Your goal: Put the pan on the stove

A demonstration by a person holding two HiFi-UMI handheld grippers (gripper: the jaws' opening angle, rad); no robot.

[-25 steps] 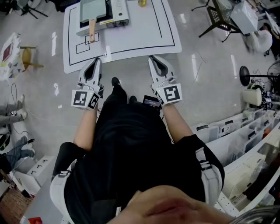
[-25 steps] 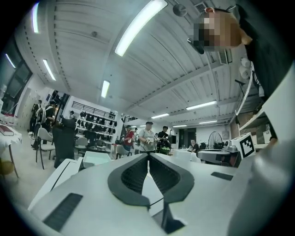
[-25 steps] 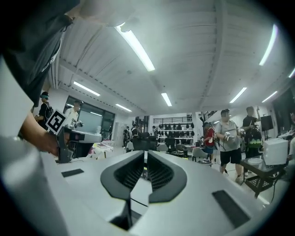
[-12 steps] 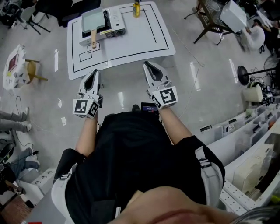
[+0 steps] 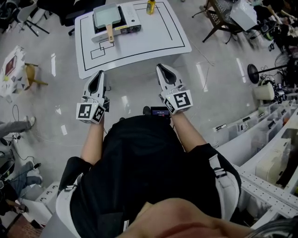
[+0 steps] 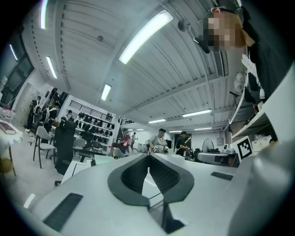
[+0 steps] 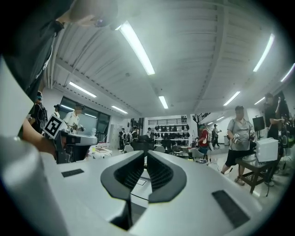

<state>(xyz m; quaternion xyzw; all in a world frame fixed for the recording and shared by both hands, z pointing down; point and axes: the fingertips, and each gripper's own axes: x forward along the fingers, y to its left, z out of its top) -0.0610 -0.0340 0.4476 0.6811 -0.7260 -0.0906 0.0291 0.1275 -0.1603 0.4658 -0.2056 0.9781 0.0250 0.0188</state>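
Observation:
A square grey pan (image 5: 107, 16) with a wooden handle (image 5: 110, 34) sits on a white portable stove (image 5: 128, 22) at the far left of the white table (image 5: 149, 42) in the head view. My left gripper (image 5: 100, 73) hovers short of the table's near edge, shut and empty. My right gripper (image 5: 161, 68) is level with it at that same edge, also shut with nothing in it. Both point level toward the table. In the two gripper views the jaws meet at their tips, and the pan is not visible there.
A yellow bottle (image 5: 150, 6) stands at the table's far edge. Black lines mark rectangles on the tabletop. A wooden stool (image 5: 30, 74) is left of the table, a black chair (image 5: 219, 18) to its right, shelving along the right. People stand in the room's background.
Both grippers have drawn back from the table's near edge together and risen a little. The table now looks farther away. The pan stays on the stove.

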